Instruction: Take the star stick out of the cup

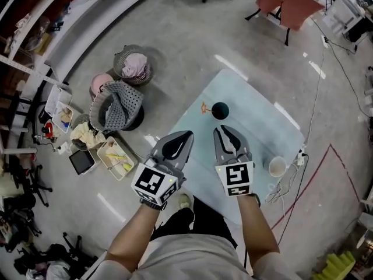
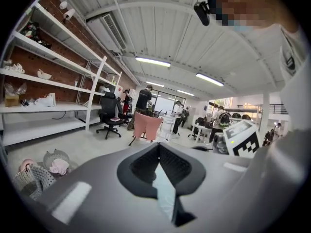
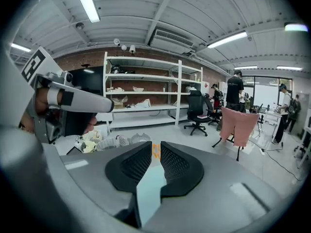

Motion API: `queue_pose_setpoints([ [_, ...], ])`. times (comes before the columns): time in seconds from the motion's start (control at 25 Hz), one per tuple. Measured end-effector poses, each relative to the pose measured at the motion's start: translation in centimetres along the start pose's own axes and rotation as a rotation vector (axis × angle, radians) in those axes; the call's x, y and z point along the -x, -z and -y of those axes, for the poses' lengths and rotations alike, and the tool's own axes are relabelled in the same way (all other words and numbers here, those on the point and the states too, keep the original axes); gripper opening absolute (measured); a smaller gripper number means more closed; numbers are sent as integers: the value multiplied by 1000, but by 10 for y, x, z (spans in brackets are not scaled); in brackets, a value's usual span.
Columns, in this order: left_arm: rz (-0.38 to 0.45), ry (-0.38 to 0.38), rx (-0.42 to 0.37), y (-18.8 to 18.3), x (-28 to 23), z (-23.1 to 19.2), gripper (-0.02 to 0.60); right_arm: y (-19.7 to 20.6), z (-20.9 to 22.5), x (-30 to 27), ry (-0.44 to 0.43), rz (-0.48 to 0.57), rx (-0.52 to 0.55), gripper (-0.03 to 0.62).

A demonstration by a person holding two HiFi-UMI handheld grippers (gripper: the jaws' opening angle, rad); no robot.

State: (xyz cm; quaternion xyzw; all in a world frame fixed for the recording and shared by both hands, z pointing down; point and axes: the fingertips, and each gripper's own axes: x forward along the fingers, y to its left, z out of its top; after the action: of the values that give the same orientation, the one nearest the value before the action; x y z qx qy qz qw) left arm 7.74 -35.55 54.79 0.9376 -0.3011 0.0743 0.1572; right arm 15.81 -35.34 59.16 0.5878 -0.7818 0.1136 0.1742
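A dark cup (image 1: 220,110) stands on the light blue table (image 1: 256,127), towards its far side. The orange star stick (image 1: 204,107) leans out of the cup to the left. Both grippers hover over the table's near half, short of the cup and pointing at it. My left gripper (image 1: 187,134) is shut, its tips meeting (image 2: 158,145) with nothing between them. My right gripper (image 1: 220,129) is open by a narrow gap and holds nothing. In the right gripper view the orange star (image 3: 156,150) shows through that gap, well ahead of the tips.
A white cup (image 1: 277,166) sits at the table's near right corner beside cables and a power strip (image 1: 301,158). Laundry baskets (image 1: 133,65) and boxes (image 1: 115,156) crowd the floor to the left. A chair draped in pink cloth (image 1: 288,3) stands beyond the table.
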Motion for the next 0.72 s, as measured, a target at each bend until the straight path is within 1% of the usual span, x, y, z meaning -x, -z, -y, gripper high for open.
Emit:
queue_pose_setpoints([
  [0.16,-24,-20,14,17,-12,-17,6,21,9,-32,2,-36,31,44],
  [0.48,-63,-47,53,47,-33,-37,6,75,11,-77,-11,-151,157,44],
  [0.6,-71,-55,72,55,-38,-48,6,87,11,-94,-12,-188,193,44],
  [0.72,-76,-59,78,58,-45,-55,6,95,12,-106,-15,-211,207,44],
])
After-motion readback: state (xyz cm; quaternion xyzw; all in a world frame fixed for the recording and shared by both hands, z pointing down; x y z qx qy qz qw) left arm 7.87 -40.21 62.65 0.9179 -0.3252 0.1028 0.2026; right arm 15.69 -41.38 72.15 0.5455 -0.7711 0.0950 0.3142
